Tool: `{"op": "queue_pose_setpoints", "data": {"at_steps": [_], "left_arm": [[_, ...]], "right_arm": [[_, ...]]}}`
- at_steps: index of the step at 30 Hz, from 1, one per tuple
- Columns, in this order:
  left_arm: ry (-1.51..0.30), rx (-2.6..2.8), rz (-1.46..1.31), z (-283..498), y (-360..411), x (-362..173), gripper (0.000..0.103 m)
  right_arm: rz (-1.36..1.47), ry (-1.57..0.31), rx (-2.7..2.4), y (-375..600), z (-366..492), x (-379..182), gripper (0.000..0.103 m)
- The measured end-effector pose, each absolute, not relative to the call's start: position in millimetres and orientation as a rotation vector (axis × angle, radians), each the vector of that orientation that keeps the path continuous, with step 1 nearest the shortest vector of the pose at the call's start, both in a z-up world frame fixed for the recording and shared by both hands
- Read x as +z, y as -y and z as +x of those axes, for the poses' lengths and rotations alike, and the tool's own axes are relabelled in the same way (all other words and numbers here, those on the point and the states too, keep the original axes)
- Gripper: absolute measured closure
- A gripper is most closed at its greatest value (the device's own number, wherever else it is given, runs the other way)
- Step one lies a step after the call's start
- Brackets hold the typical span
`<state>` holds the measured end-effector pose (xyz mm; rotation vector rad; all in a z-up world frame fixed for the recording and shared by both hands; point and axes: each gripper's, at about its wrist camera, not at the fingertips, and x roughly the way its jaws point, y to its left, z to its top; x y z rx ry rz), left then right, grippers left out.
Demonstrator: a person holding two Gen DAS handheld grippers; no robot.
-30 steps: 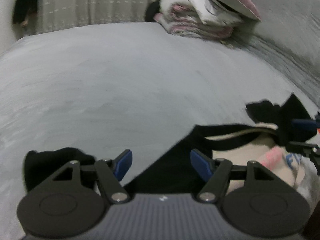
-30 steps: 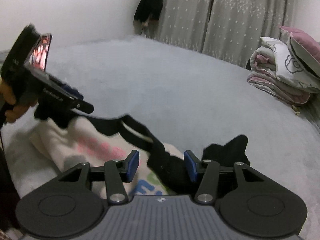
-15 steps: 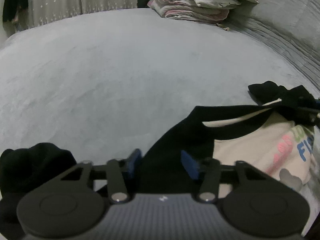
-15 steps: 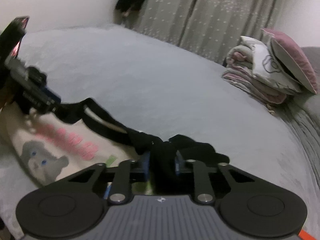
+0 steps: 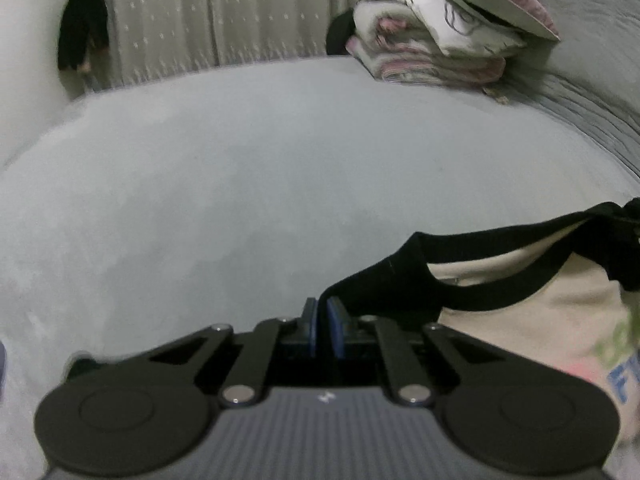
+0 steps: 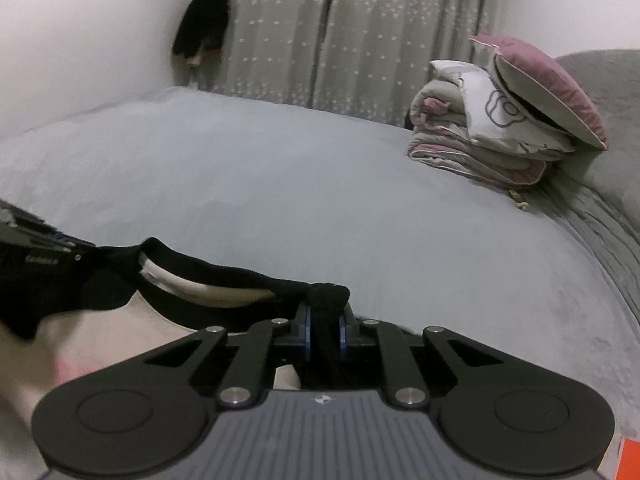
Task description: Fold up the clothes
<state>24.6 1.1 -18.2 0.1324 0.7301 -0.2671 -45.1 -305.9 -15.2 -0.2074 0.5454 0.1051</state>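
Note:
A cream T-shirt [image 5: 520,312] with a black collar [image 5: 400,276], black sleeves and a coloured print hangs stretched between my two grippers above the grey bed [image 5: 240,180]. My left gripper [image 5: 322,320] is shut, with the black shoulder cloth running in from the right between its blue pads. In the right wrist view my right gripper [image 6: 324,320] is shut on a bunched black fold of the shirt's other shoulder. From there the collar [image 6: 224,276] runs left to the left gripper's body [image 6: 36,248]. The shirt's lower part is blurred or out of view.
A stack of folded quilts topped by a pink pillow [image 6: 500,132] sits at the bed's far right, by the grey headboard [image 5: 592,40]. Dotted curtains [image 6: 320,28] and a dark item hung on the wall [image 6: 204,20] stand behind the bed. The bed's middle is bare.
Both grippers went from open to shut on the shirt's black shoulders and raised it off the bed. The collar now hangs taut between them.

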Motion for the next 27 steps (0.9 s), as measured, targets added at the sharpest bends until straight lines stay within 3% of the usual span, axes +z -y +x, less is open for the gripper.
{"op": "queue_pose_setpoints", "data": {"at_steps": [13, 27], "left_arm": [[-0.630, -0.135, 0.190, 106.2, 10.8, 11.5, 0.096], [-0.576, -0.027, 0.233, 214.8, 20.1, -20.6, 0.096]], "right_arm": [[-0.103, -0.517, 0.024, 297.7, 58.5, -0.1, 0.093], [-0.131, -0.501, -0.031, 275.8, 167.8, -34.6, 0.094]]}}
